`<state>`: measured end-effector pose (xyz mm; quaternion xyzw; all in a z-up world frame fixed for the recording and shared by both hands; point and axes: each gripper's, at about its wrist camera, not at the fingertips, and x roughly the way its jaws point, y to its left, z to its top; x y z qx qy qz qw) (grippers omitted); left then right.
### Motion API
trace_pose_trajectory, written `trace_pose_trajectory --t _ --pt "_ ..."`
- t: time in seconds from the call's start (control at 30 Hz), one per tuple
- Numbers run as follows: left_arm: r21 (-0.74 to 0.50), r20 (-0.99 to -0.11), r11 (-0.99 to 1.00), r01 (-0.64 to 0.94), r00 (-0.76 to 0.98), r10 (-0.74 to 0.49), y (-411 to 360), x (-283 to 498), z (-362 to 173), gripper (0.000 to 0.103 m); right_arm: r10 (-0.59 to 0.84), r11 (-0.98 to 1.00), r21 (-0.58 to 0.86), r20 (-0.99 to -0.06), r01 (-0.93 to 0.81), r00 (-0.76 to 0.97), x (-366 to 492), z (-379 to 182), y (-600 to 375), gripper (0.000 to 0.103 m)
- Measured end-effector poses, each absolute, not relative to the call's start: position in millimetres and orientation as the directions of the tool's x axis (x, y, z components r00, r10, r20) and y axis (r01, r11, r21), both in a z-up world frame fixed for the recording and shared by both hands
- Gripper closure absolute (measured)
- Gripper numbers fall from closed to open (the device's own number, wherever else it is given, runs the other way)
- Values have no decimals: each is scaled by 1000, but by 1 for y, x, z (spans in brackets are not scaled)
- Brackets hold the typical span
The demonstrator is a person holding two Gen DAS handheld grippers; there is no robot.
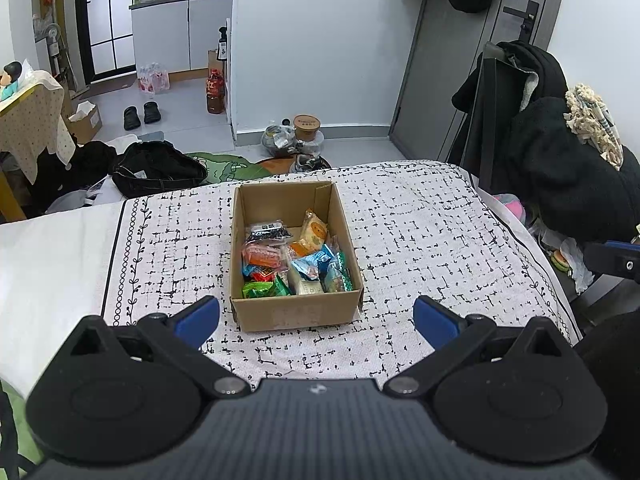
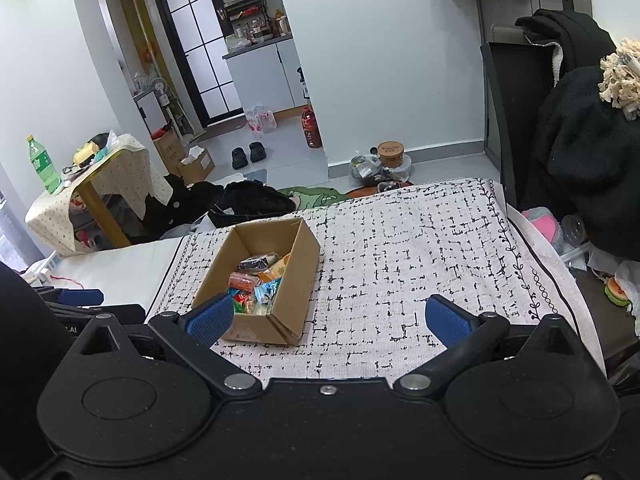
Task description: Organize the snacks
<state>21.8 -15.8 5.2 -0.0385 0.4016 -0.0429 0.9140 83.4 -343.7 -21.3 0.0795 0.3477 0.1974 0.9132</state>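
An open cardboard box [image 1: 296, 312] stands on the patterned cloth [image 1: 420, 240] and holds several wrapped snacks [image 1: 296, 264] in mixed colours. My left gripper [image 1: 316, 320] is open and empty, just short of the box's near wall. In the right wrist view the box [image 2: 304, 272] sits left of centre with the snacks [image 2: 256, 284] inside. My right gripper [image 2: 330, 316] is open and empty, above the cloth [image 2: 420, 260] to the right of the box, its left fingertip [image 2: 212, 318] overlapping the box's near corner.
The cloth covers a table whose far edge drops to the floor. Black clothes [image 1: 156, 168] and a mat lie on the floor beyond. A chair piled with dark coats [image 1: 560, 168] stands at the right. A small covered table [image 2: 96, 184] with a green bottle [image 2: 42, 164] is at the left.
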Motion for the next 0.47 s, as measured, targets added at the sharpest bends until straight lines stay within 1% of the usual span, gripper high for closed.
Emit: trace_pose_trajectory --t 0.47 --pt "-105 -720 993 59 684 -117 -16 21 6 0 409 912 275 -612 -303 677 83 -21 -343 0"
